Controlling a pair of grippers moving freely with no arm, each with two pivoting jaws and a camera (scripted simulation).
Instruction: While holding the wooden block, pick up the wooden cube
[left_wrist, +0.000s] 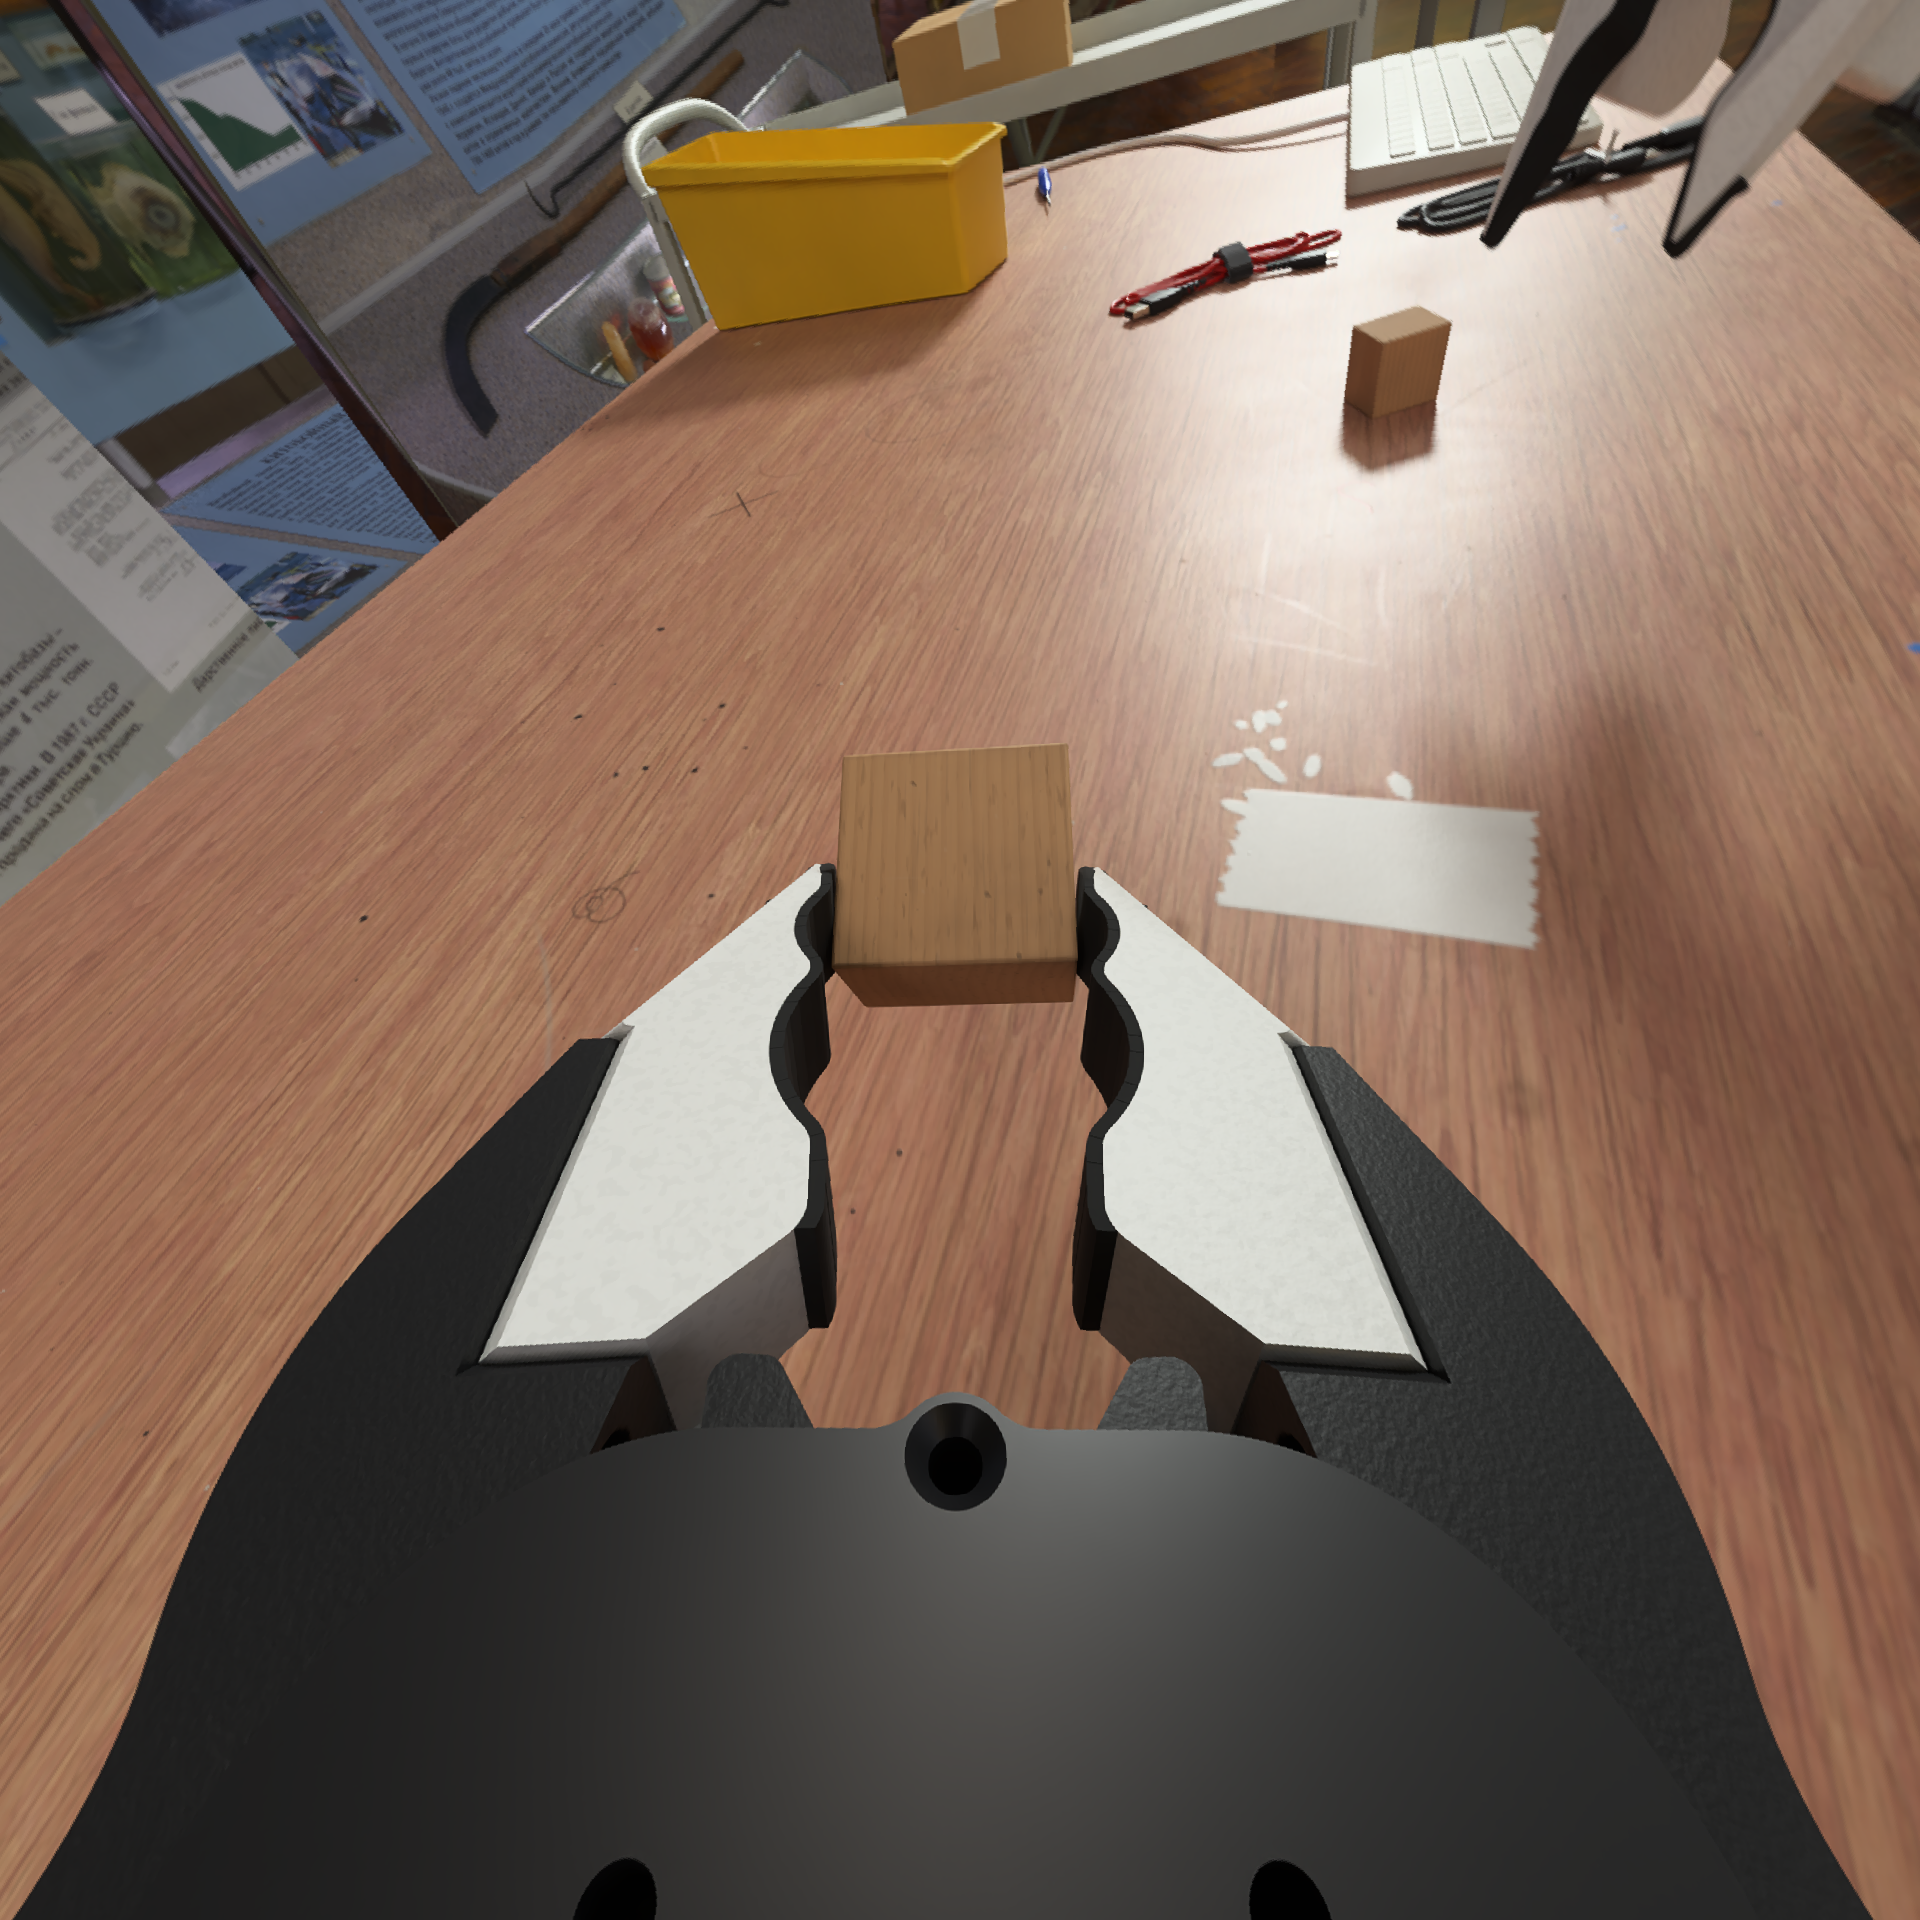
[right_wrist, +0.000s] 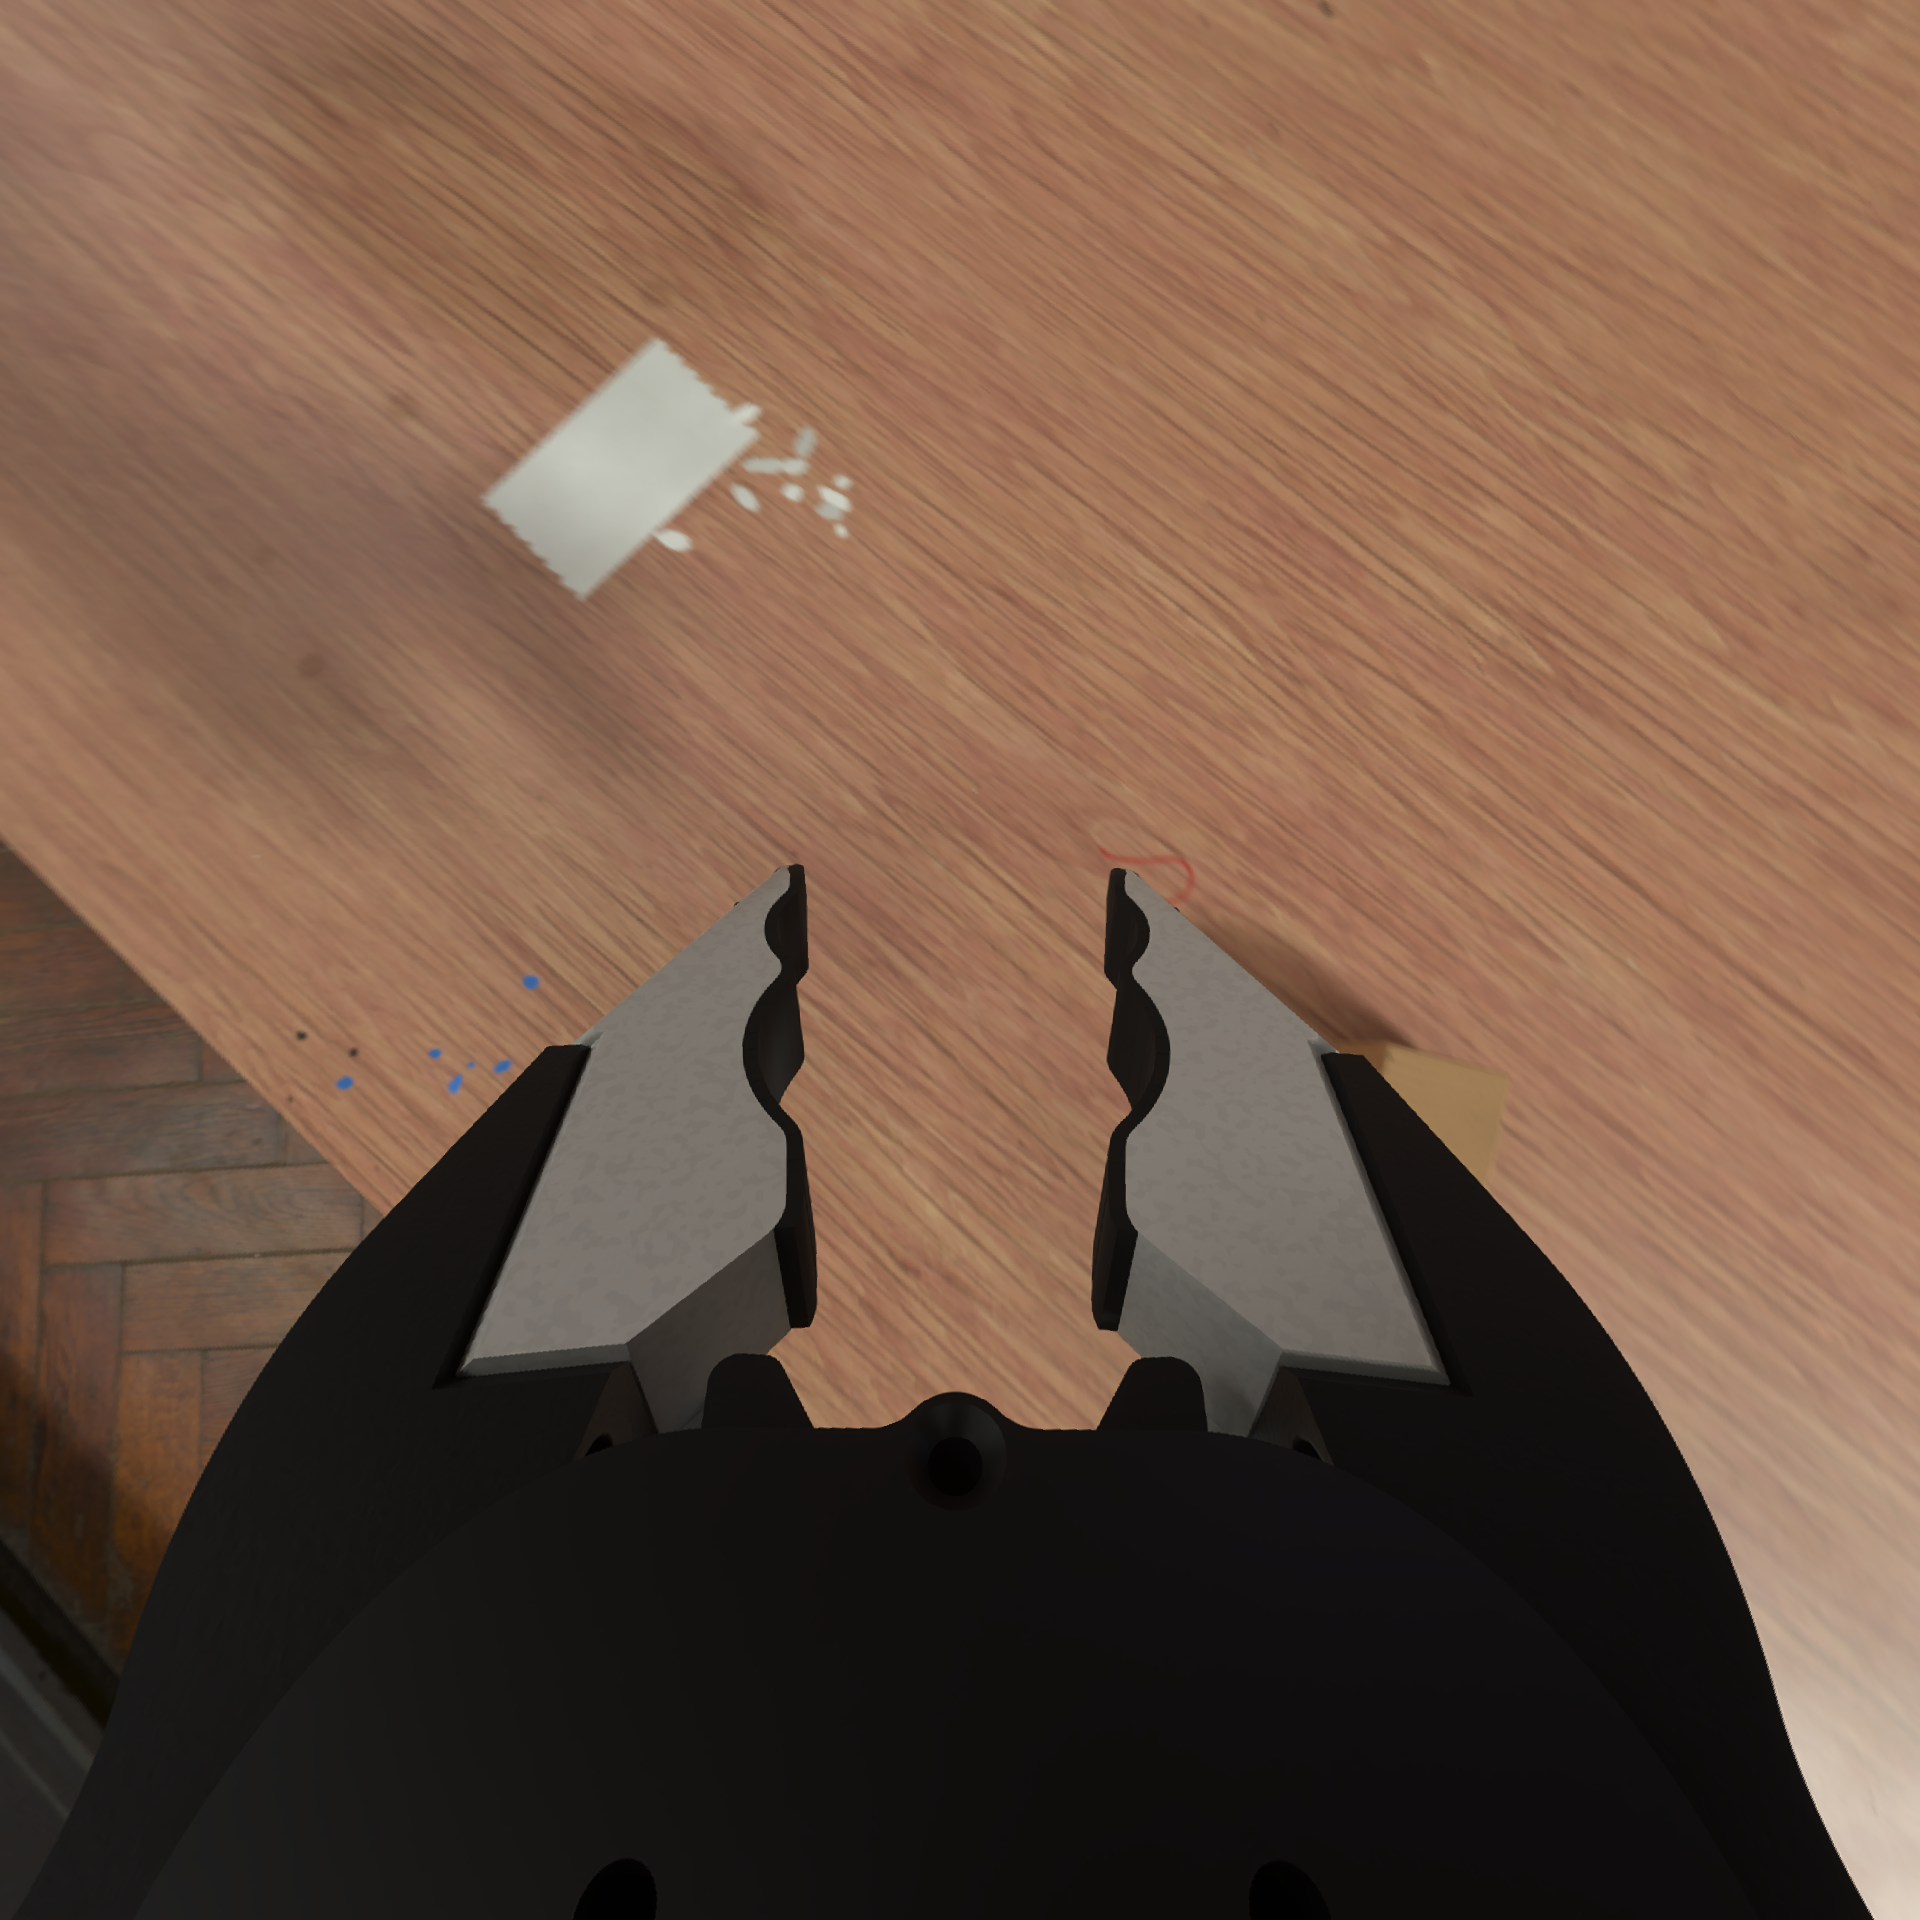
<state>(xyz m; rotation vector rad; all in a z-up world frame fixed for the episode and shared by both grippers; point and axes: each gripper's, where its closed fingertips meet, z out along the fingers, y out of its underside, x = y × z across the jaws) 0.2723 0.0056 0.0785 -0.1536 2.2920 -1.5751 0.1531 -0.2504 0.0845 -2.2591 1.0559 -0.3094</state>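
My left gripper (left_wrist: 954, 904) is shut on the wooden block (left_wrist: 951, 831), which sits between its fingertips low over the table (left_wrist: 727, 727). The wooden cube (left_wrist: 1397, 362) stands on the table far ahead to the right. My right gripper (left_wrist: 1584, 244) hangs open above the table just beyond the cube. In the right wrist view the right gripper (right_wrist: 954, 883) is open and empty, pointing down at the table. Only a corner of the cube (right_wrist: 1455, 1101) shows there, behind the right finger.
A yellow bin (left_wrist: 831, 229) stands at the far left edge. A red cable (left_wrist: 1226, 272), a black cable (left_wrist: 1455, 208) and a white keyboard (left_wrist: 1455, 104) lie beyond the cube. White tape (left_wrist: 1382, 873) is stuck right of the block. The wooden floor (right_wrist: 125, 1195) shows past the table edge.
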